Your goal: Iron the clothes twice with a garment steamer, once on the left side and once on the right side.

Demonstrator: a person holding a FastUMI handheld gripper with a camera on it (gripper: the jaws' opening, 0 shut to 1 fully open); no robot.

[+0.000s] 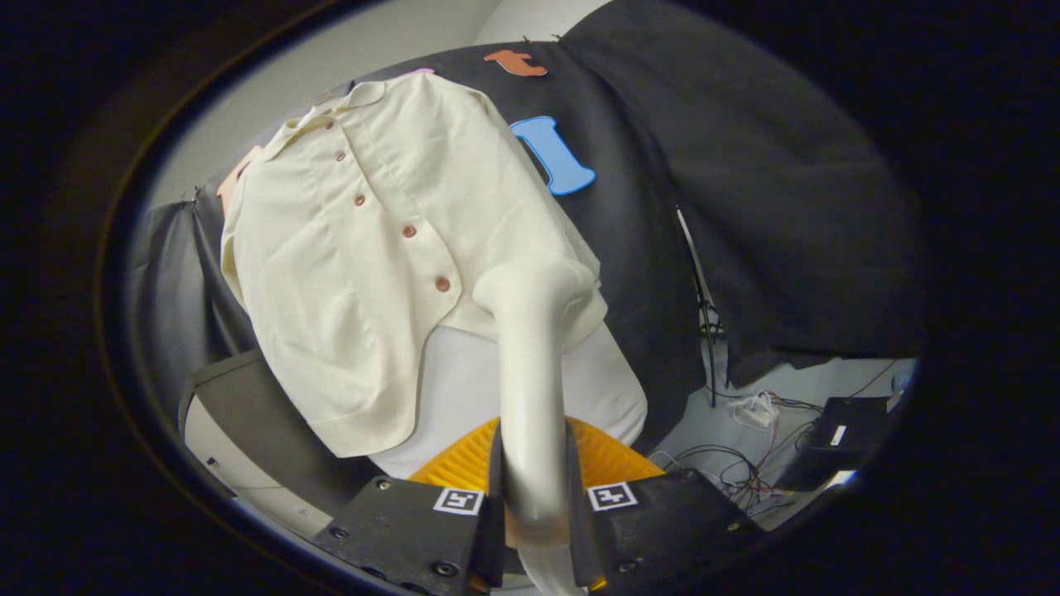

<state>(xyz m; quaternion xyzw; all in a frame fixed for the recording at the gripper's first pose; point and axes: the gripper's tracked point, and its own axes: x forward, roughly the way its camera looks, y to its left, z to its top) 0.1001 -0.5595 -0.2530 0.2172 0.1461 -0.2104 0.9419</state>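
Gripper view: the steamer [530,348] handle is clenched between both fingers of the claw [534,505], its head held against the shirt [373,248] hem's right side.

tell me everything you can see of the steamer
The steamer is cream-white, smooth plastic by its look: a long handle that widens into a rounded head. The gripper is shut on the handle, both fingers pressing its sides. The head reaches beyond the fingers to the lower hem of the shirt, on the side past the buttons. Contact with the cloth looks likely but can't be confirmed.
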